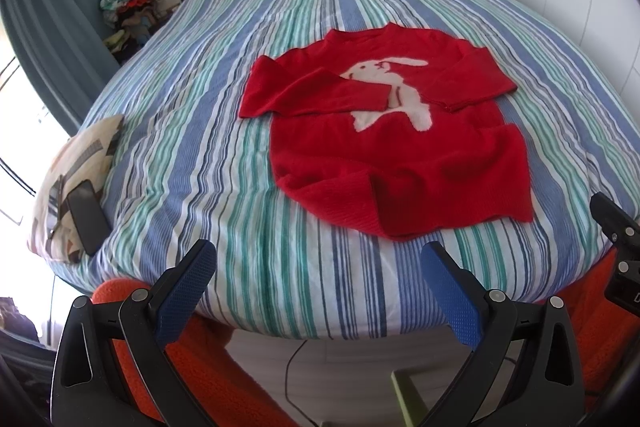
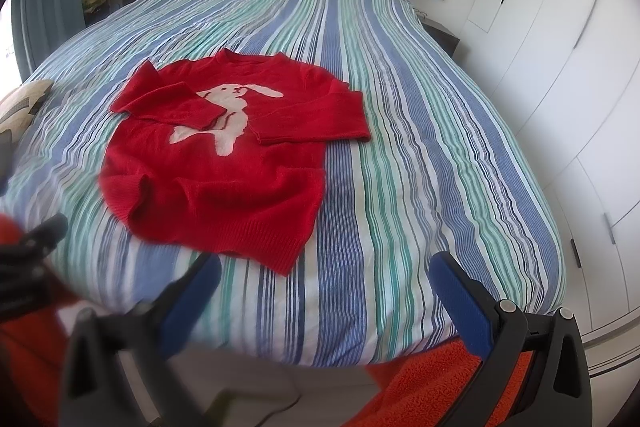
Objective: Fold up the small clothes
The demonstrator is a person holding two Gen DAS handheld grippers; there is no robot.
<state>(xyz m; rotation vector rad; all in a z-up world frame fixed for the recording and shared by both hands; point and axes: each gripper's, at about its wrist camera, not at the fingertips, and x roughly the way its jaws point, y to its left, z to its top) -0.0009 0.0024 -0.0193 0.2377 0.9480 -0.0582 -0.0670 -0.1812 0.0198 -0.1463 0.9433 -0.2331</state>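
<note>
A red sweater (image 1: 400, 143) with a white bunny (image 1: 390, 89) on the front lies flat on the striped bed (image 1: 224, 131), close to the near edge. Both sleeves are already folded in across the chest. The bottom hem nearest us is a little wavy and bunched.

The left hand-held gripper (image 1: 318, 287) hangs over the near edge of the bed with its blue fingers wide apart, holding nothing. The right hand-held gripper (image 2: 328, 291) is the same, fingers spread and empty, a bit off from the hem.

The sweater looks soft, fuzzy and floppy, and probably light. It should bend easily but sag if held at one spot. I think the two bottom corners of the hem are the best places to pinch, one for each gripper.
</note>
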